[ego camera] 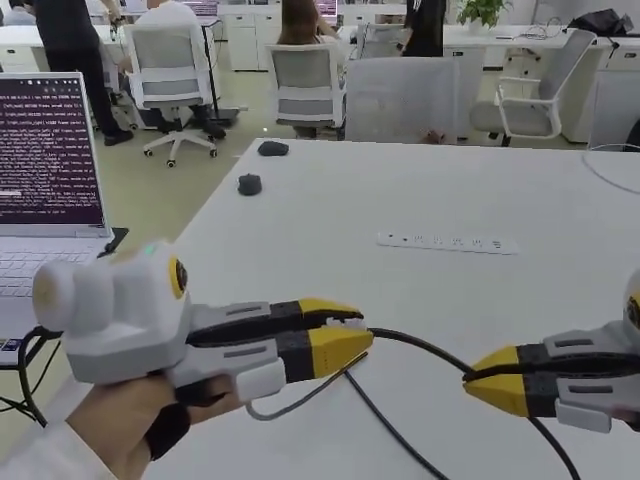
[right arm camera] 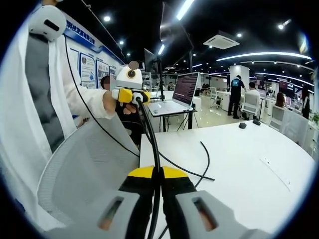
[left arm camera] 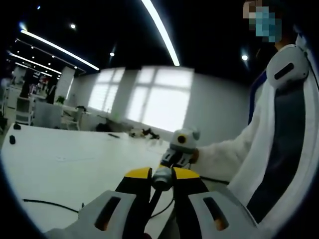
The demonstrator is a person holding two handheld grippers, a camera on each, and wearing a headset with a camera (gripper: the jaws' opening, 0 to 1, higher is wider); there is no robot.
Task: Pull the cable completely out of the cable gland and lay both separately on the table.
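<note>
Open office, white tabletop [ego camera: 400, 200]; a power strip [ego camera: 447, 242] and a mouse [ego camera: 249, 184] lie well beyond the work.

- The cable gland [left arm camera: 162, 177] is pinched between the jaws of your left tool [ego camera: 362, 328], which looks to be held just above the tabletop.
- The black cable [ego camera: 420, 346] leaves the gland to the right and runs into your right tool [ego camera: 472, 380]. Its jaws are closed on the cable near the gland.
- More cable trails down across the tabletop below both tools.

Step in hand, as I read it: the pull-out. The cable looks not yet free of the gland.

For the next move, keep the left grip firm and draw the right tool away along the cable's own line, not sideways. Given the length trailing, you will likely need to regrip closer to the gland. Lay the two down apart only once the end is clear.
</note>
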